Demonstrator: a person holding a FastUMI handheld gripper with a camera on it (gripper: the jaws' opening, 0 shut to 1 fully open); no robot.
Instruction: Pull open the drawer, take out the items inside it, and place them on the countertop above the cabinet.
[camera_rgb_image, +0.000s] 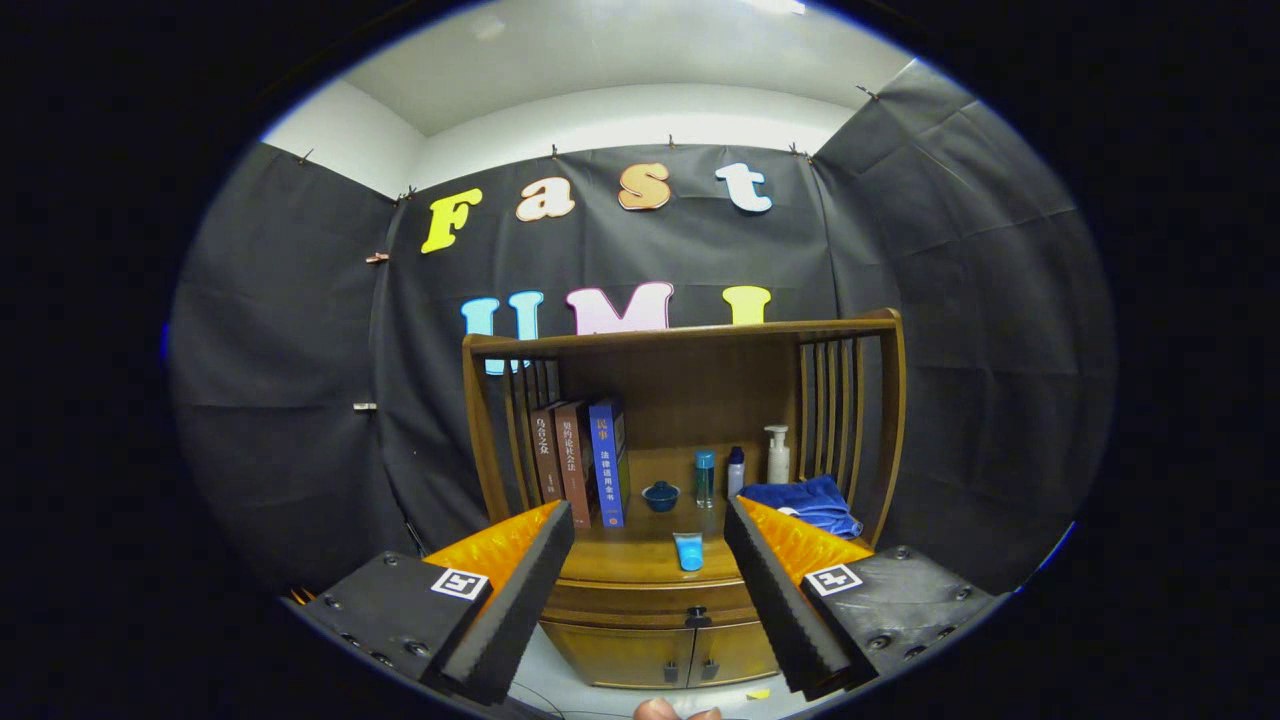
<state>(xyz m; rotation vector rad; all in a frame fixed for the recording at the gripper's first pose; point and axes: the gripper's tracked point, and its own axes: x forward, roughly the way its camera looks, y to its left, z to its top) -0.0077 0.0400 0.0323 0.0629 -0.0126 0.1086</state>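
Three books (580, 462): upright on cabinet (650, 600) countertop, left of bowl (660, 495).
Drawer (640, 598): closed.
Gripper (650, 600): wide, holding nothing.

Glossy varnished wooden cabinet (650, 590); soft cloth towel (805, 502); ribbed matt gripper (650, 525) fingers, spread apart

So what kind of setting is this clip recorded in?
Probably a staged recording booth, not a real home: black cloth walls surround a lone brown wooden cabinet holding upright books and small toiletry bottles. The gripper, jaws open, is off the cabinet.
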